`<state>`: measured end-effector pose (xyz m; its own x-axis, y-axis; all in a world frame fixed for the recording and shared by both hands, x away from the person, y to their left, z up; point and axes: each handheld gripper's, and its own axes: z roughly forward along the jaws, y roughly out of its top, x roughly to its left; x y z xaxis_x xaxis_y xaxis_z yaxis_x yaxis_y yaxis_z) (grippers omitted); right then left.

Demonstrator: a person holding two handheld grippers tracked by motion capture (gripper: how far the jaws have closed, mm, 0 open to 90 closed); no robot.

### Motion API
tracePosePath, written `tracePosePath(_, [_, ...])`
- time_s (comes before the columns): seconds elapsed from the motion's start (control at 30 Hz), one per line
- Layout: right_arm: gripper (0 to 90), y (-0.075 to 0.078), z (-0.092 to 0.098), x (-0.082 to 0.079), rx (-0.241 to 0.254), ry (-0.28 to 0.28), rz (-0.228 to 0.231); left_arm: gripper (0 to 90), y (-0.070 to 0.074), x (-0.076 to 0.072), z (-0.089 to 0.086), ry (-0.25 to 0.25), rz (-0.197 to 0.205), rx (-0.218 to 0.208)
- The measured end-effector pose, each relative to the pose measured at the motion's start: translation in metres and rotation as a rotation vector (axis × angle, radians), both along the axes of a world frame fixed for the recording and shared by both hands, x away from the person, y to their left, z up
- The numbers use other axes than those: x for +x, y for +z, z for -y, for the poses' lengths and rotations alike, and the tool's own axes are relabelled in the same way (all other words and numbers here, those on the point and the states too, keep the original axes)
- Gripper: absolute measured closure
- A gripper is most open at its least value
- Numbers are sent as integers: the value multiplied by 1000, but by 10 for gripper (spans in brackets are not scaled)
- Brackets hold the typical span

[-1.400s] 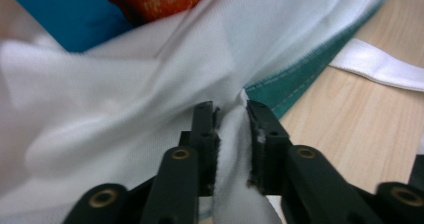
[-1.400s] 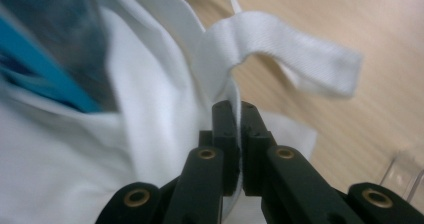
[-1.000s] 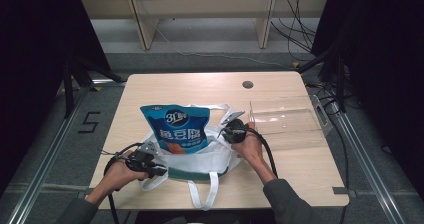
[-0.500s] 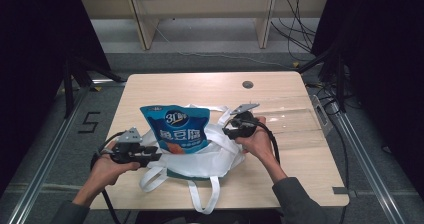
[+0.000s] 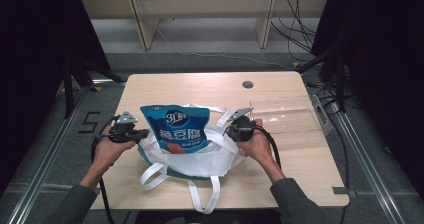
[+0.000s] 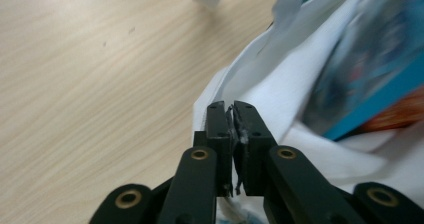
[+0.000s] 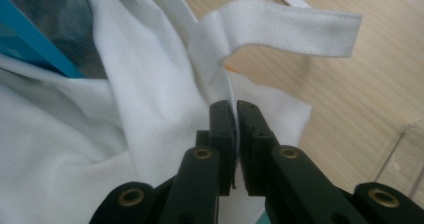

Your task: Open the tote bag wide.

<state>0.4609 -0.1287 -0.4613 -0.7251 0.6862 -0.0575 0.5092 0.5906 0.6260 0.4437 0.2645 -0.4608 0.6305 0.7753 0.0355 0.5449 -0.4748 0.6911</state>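
The left gripper (image 5: 142, 133) and the right gripper (image 5: 226, 130) each pinch the rim of the white bag (image 5: 195, 159), fingers just closed on cloth. A blue snack pouch (image 5: 176, 128) stands inside it on the desk (image 5: 200, 86).

Light falls from overhead onto the table (image 5: 300, 154), which glows pale while the room around it sinks to near black at the left and right edges. The high view is soft and slightly grainy. In the left gripper view the blue pouch (image 6: 365, 64) at upper right is smeared with blur; the white bag (image 7: 65, 149) looks bright, almost washed out.
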Motion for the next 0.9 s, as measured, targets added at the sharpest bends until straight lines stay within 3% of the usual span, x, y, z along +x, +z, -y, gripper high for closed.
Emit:
tracePosePath(0.03, [870, -5, 0, 2, 6, -7, 12, 879, -3, 3, 0, -3, -12, 16])
tracePosePath(0.1, [876, -11, 0, 5, 18, -8, -7, 888, -12, 5, 1, 7, -37, 14])
tracePosePath(0.13, [877, -13, 1, 7, -9, 6, -8, 889, -19, 5, 3, 16, -48, 10])
tracePosePath(0.2, [878, -18, 0, 7, -1, -5, -11, 890, -31, 7, 7, -2, -88, 7])
tracePosePath(0.23, [878, -20, -1, 8, -10, 1, -4, 890, -33, 6, 9, 11, -82, 4])
tracePosePath(0.27, [877, -23, -2, 8, -5, -1, 14, 890, -31, 6, 9, 2, -85, 13])
tracePosePath(0.3, [876, -20, -2, 7, -25, -4, -14, 890, -30, 6, 9, 0, -86, 18])
tracePosePath(0.37, [869, -19, -3, 6, -34, 7, 5, 888, -29, 6, 8, -3, -88, 14])
tracePosePath(0.4, [860, -20, -4, 6, -24, -1, 18, 885, -28, 6, 7, 5, -86, 1])
tracePosePath(0.57, [715, -9, -1, 6, 21, -36, -3, 834, -13, 1, 2, 6, -66, -72])
tracePosePath(0.67, [639, 5, 2, 3, 46, -41, 12, 773, -6, -2, 2, -1, -59, -106])
tracePosePath(0.73, [594, 16, 6, 1, 77, -40, 46, 730, -1, -5, 1, 12, -61, -144])
tracePosePath(0.77, [567, 21, 8, -1, 94, -46, 35, 716, 1, -7, 1, 17, -57, -151])
tracePosePath(0.8, [548, 26, 10, -2, 111, -54, 40, 695, 3, -10, 0, 16, -49, -157])
tracePosePath(0.87, [523, 34, 15, -4, 128, -42, 44, 646, 9, -14, -4, -20, -31, -112])
tracePosePath(0.9, [508, 36, 16, -6, 143, -46, 53, 624, 11, -15, -5, -17, -33, -114])
